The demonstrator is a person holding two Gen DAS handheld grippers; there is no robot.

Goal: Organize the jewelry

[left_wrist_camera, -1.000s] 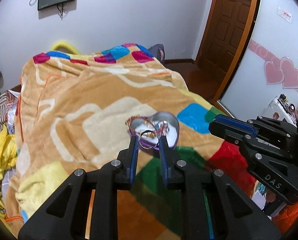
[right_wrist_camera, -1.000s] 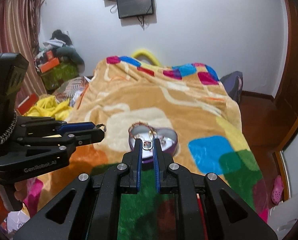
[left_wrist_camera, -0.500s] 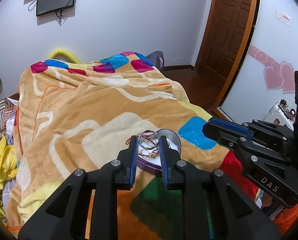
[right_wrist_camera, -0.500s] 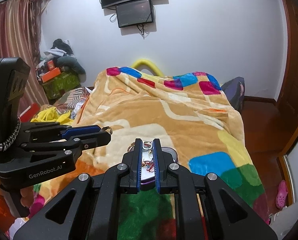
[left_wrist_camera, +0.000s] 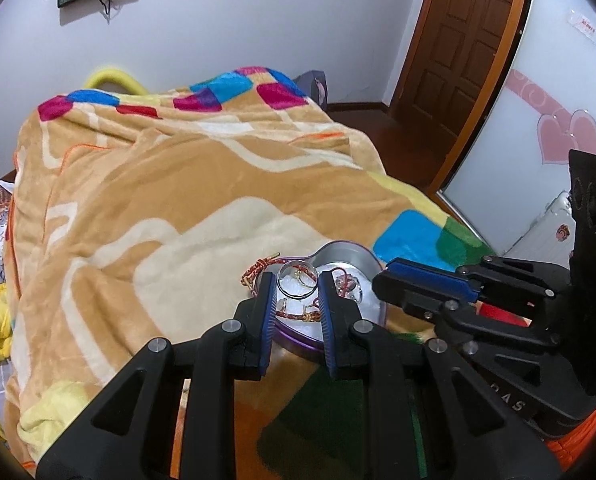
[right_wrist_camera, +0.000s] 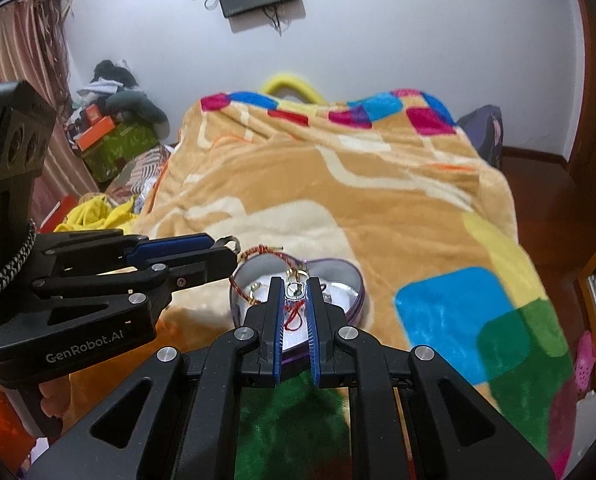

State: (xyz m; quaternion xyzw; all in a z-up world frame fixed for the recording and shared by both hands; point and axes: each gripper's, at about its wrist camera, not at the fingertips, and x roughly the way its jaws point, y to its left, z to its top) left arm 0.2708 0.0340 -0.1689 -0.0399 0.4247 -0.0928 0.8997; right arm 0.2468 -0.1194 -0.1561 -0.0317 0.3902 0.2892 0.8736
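Your bed (left_wrist_camera: 146, 184) is covered by a tan blanket (right_wrist_camera: 378, 200) with coloured squares, and near its foot sits the heart-shaped tin (left_wrist_camera: 352, 258) — purple-walled, pale inside, holding a tangle of jewelry. Your left gripper (left_wrist_camera: 297, 286) hangs just over the tin's near side, jaws clenched on a silver ring (left_wrist_camera: 294, 280) held upright between the blue pads. Your right gripper (right_wrist_camera: 294, 286) points in from the other side; its jaws stand narrowly parted around a small silver charm (right_wrist_camera: 295, 290) and red cord (right_wrist_camera: 292, 314), but whether they actually pinch it you cannot tell. A red-and-gold braided bracelet (left_wrist_camera: 258, 270) drapes over the tin's rim.
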